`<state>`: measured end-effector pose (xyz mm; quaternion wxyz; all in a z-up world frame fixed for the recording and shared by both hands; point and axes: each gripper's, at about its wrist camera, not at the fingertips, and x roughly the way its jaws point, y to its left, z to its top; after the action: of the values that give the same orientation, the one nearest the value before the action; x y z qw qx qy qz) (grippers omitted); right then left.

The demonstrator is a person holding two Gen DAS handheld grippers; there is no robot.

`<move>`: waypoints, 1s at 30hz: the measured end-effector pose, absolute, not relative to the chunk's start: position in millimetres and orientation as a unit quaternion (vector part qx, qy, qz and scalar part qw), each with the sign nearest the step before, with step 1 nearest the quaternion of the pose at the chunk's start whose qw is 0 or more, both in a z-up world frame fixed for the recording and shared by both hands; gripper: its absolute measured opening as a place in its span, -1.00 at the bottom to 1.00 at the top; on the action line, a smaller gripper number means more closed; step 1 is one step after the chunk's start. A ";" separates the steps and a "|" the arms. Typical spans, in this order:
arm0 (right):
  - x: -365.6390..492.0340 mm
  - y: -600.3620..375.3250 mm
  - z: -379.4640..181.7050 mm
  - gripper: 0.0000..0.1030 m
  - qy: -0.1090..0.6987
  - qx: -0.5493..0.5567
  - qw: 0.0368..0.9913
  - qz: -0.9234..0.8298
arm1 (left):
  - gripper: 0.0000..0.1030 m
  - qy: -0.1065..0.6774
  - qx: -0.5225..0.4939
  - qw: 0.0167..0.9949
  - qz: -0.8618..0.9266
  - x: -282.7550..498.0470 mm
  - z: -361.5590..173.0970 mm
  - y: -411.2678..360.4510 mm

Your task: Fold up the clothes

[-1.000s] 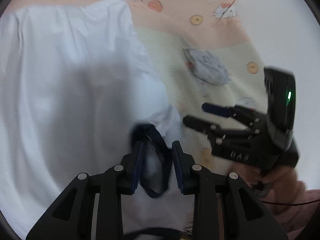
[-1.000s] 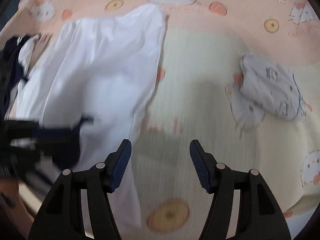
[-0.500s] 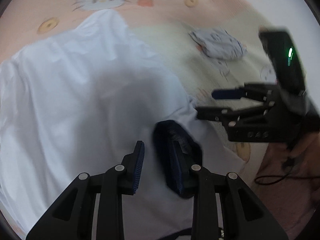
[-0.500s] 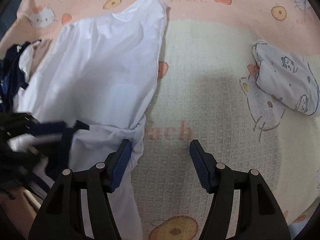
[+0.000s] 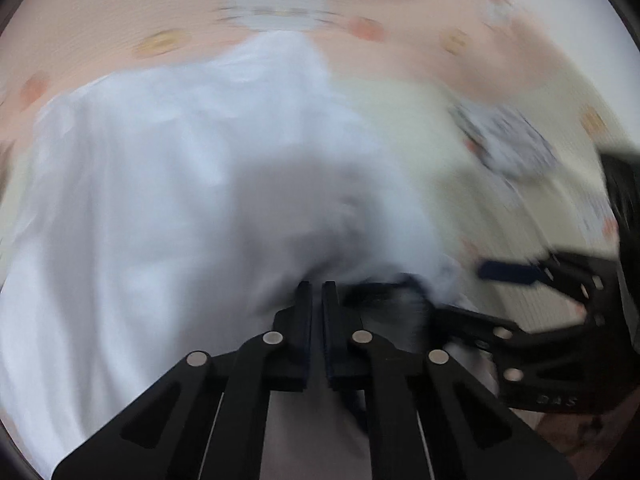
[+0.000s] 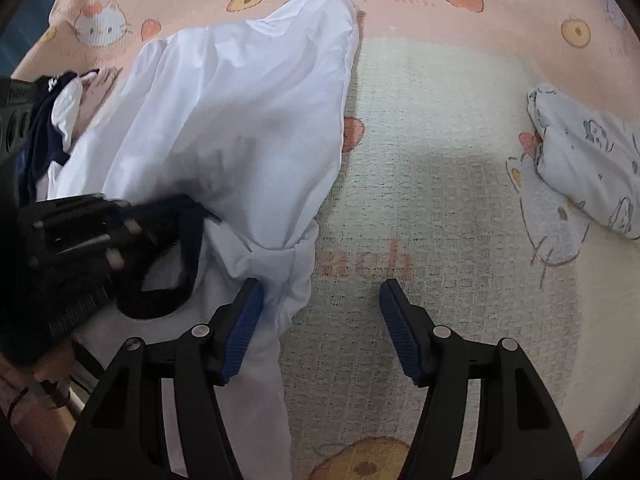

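- the white shirt (image 6: 240, 120) lies spread over the cartoon-cat blanket (image 6: 440, 160), its hem end toward the far edge and its dark navy collar (image 6: 188, 248) at the near edge, so the neckline is the natural place to take hold for a fold.
- the left gripper (image 5: 317, 292) has its jaws brought together right at the cloth by the collar; the left view is smeared, so it probably pinches white fabric, but a real hold is not certain.
- the right gripper (image 6: 320, 320) stands wide with nothing pressed between its pads; its left pad touches the shirt's bunched side edge (image 6: 288, 272), likely lined up to take the matching grip.
- a small folded printed garment (image 6: 592, 168) sits well apart at the right, seemingly set aside as done.
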<state>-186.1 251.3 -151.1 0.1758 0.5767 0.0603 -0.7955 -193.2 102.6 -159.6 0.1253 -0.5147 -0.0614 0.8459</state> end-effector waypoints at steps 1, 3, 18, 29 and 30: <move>-186.4 253.8 -148.8 0.21 0.058 0.577 0.172 -0.797 | -0.91 -0.081 -0.514 0.113 0.847 -191.5 -158.1 94.2; -188.5 260.0 -142.7 0.21 0.048 0.570 0.162 -0.804 | -0.91 -0.119 -0.512 0.127 0.841 -183.7 -152.1 79.8; -203.2 233.2 -151.1 0.21 0.019 0.568 0.259 -0.781 | -0.88 -0.022 -0.550 0.189 0.813 -156.2 -154.2 99.6; -223.9 230.2 -164.2 0.21 -0.027 0.564 0.216 -0.797 | -0.44 -0.071 -0.497 0.250 0.828 -138.2 -123.5 92.7; -225.8 229.3 -168.8 0.21 -0.024 0.570 0.211 -0.794 | -0.45 -0.056 -0.507 0.244 0.825 -141.8 -129.8 98.7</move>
<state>-225.8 229.3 -168.8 0.2107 0.5698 -0.0241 -0.7939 -141.8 98.7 -129.8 0.2445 -0.5067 -0.0564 0.8248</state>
